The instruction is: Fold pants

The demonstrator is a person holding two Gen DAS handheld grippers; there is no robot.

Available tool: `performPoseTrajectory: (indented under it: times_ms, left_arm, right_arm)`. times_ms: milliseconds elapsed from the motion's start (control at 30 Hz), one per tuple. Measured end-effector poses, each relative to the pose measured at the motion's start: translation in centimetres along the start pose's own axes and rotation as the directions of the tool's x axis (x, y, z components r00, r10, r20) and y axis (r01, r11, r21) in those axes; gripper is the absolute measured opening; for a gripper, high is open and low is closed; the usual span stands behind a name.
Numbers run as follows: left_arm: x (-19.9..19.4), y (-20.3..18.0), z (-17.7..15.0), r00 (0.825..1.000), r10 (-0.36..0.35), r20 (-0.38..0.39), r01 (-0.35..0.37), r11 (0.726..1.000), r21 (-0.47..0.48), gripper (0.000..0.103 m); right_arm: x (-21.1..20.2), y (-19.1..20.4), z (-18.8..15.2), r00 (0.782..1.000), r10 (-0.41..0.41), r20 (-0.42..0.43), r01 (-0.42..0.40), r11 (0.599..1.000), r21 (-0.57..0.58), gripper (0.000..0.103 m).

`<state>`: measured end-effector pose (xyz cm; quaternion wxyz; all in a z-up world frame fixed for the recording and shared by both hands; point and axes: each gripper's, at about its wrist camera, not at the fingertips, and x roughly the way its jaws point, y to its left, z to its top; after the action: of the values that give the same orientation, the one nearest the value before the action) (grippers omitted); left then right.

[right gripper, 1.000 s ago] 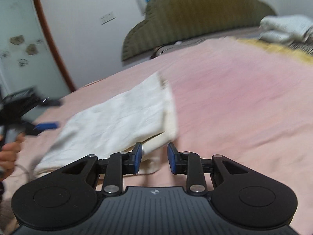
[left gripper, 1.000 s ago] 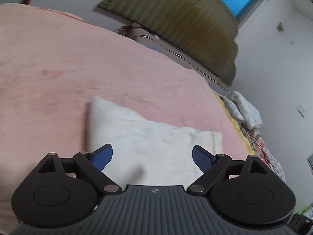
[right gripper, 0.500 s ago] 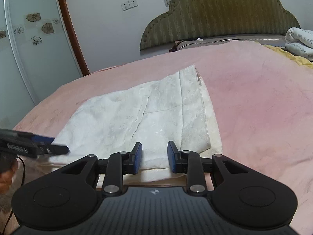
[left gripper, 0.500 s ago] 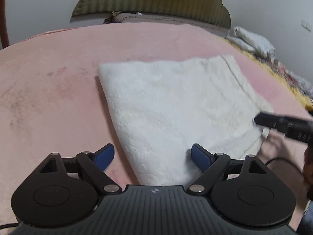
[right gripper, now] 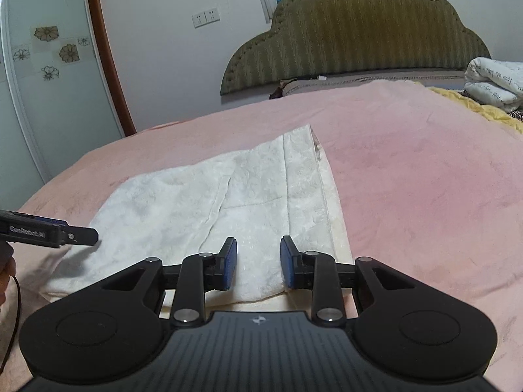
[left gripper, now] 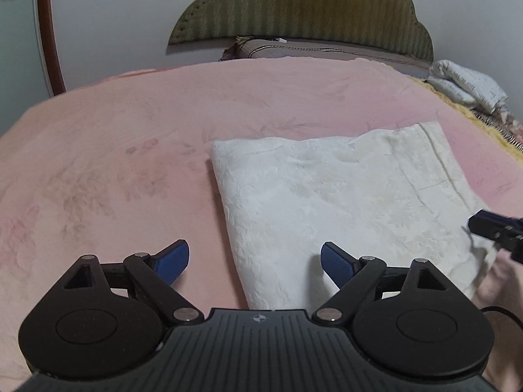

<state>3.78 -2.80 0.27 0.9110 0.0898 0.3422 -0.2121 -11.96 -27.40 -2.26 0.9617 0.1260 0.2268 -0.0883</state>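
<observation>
From the left wrist camera, the left gripper is held low over the near edge of the bed, pointing toward the headboard. Its blue fingers stand wide apart with nothing between them. The left finger hangs over the bare pink blanket, while the right finger is above the near part of the folded white pants. The pants lie flat on the blanket, folded into a rough rectangle, right of centre. At the right edge the tip of the right gripper enters the picture at the pants' near right corner; most of it is cut off, and whether it touches the cloth cannot be told. A rolled white quilt sits at the far right of the bed.

From the right wrist camera, the right gripper points the same way, level and low over the near edge of the pants. Its fingers are partly apart, a narrow gap between them, gripping nothing. The near hem of the pants is hidden behind the gripper body. At the left edge the left gripper reaches in beside the pants' left corner; its fingers are seen edge-on. A bit of a hand and a dark cable show at the far left, mostly cut off.
</observation>
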Motion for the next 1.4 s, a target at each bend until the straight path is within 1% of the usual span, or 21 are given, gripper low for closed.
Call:
performPoseTrajectory:
  times_ms: [67, 200, 300, 533, 667, 700, 733, 767, 800, 833, 867, 933, 967, 1067, 1167, 1233, 1267, 1300, 1333, 1367, 1400]
  left_arm:
    - [0.2, -0.6, 0.2, 1.000, 0.018, 0.007, -0.018, 1.000, 0.023, 0.090]
    - [0.8, -1.5, 0.4, 0.999, 0.037, 0.008, -0.037, 0.998, 0.049, 0.091]
    - [1.3, -2.0, 0.2, 0.999, 0.052, 0.002, -0.052, 0.996, 0.069, 0.091]
    - [1.8, -2.0, 0.0, 0.998, 0.061, -0.008, -0.060, 0.995, 0.074, 0.096]
    - [1.9, -1.8, 0.0, 0.998, 0.058, -0.005, -0.057, 0.996, 0.073, 0.097]
    - [2.0, -1.7, 0.1, 0.999, 0.052, -0.006, -0.052, 0.996, 0.073, 0.097]
    - [2.1, -1.5, 0.2, 0.999, 0.041, -0.009, -0.040, 0.997, 0.069, 0.097]
    - [2.3, -1.1, 0.3, 1.000, 0.022, -0.014, -0.021, 0.998, 0.058, 0.097]
    - [2.4, -0.5, 0.3, 1.000, -0.005, -0.021, 0.006, 0.999, 0.036, 0.097]
    - [2.6, 0.2, 0.4, 0.999, -0.039, -0.031, 0.039, 0.999, 0.006, 0.097]
    - [2.9, 1.1, 0.5, 0.995, -0.085, -0.047, 0.083, 0.996, -0.035, 0.097]
    - [3.5, 2.8, 0.5, 0.981, -0.179, -0.075, 0.169, 0.978, -0.120, 0.097]
    - [3.8, 3.6, 0.5, 0.971, -0.223, -0.082, 0.208, 0.964, -0.164, 0.097]
    - [4.6, 5.9, 0.4, 0.944, -0.323, -0.073, 0.293, 0.917, -0.270, 0.096]
    - [5.6, 7.7, 0.3, 0.906, -0.419, -0.058, 0.374, 0.858, -0.353, 0.096]
    - [6.2, 8.5, 0.3, 0.880, -0.471, -0.049, 0.415, 0.817, -0.401, 0.097]
    - [6.5, 8.9, 0.3, 0.867, -0.498, -0.036, 0.437, 0.791, -0.428, 0.097]
    - [6.8, 9.2, 0.2, 0.850, -0.527, -0.023, 0.462, 0.764, -0.450, 0.097]
    - [7.2, 9.4, 0.2, 0.828, -0.560, -0.015, 0.488, 0.735, -0.471, 0.097]
    - [7.7, 9.6, 0.2, 0.805, -0.593, -0.009, 0.512, 0.702, -0.496, 0.097]
    - [8.2, 9.7, 0.1, 0.787, -0.617, -0.002, 0.527, 0.673, -0.519, 0.097]
  right_arm:
    - [-0.2, 0.1, 0.3, 1.000, -0.002, 0.013, 0.002, 1.000, 0.004, 0.028]
    - [-0.1, 0.4, 0.6, 1.000, -0.026, 0.011, 0.027, 0.999, -0.030, 0.029]
    - [-0.1, 0.5, 0.6, 1.000, -0.020, 0.011, 0.021, 0.999, -0.037, 0.029]
    - [0.9, 0.1, 0.3, 0.999, -0.029, -0.020, 0.028, 0.998, -0.064, 0.028]
    - [0.9, -0.2, 0.6, 1.000, -0.011, -0.018, 0.010, 0.998, -0.058, 0.029]
    - [0.9, -0.5, 0.9, 1.000, 0.007, -0.019, -0.008, 0.999, -0.050, 0.034]
    - [1.0, -1.0, 1.4, 0.999, 0.035, -0.021, -0.036, 0.999, -0.032, 0.051]
    - [1.1, -1.8, 2.0, 0.998, 0.058, -0.015, -0.059, 0.998, -0.009, 0.063]
    - [1.2, -2.5, 2.5, 0.998, 0.068, -0.001, -0.068, 0.998, 0.006, 0.081]
    - [1.3, -3.3, 2.9, 0.997, 0.071, 0.013, -0.071, 0.997, 0.017, 0.083]
    - [1.6, -4.3, 3.5, 0.997, 0.074, 0.006, -0.074, 0.997, 0.030, 0.083]
    - [2.6, -6.4, 4.2, 0.996, 0.087, -0.025, -0.084, 0.992, 0.092, 0.083]
    - [3.3, -7.6, 4.4, 0.992, 0.116, -0.052, -0.109, 0.985, 0.131, 0.083]
    - [5.4, -10.2, 4.3, 0.964, 0.242, -0.112, -0.210, 0.947, 0.241, 0.083]
    - [7.6, -11.9, 4.0, 0.922, 0.358, -0.150, -0.294, 0.897, 0.330, 0.083]
    - [8.7, -12.6, 4.1, 0.881, 0.448, -0.149, -0.372, 0.853, 0.366, 0.083]
    - [9.2, -13.0, 4.2, 0.864, 0.480, -0.149, -0.398, 0.835, 0.380, 0.083]
    - [9.6, -13.3, 4.5, 0.847, 0.509, -0.152, -0.421, 0.818, 0.391, 0.083]
    - [10.1, -13.4, 4.7, 0.829, 0.538, -0.154, -0.447, 0.802, 0.396, 0.082]
    - [10.6, -13.5, 4.9, 0.802, 0.577, -0.154, -0.482, 0.777, 0.404, 0.081]
    - [11.1, -13.4, 5.1, 0.783, 0.601, -0.158, -0.501, 0.761, 0.412, 0.081]
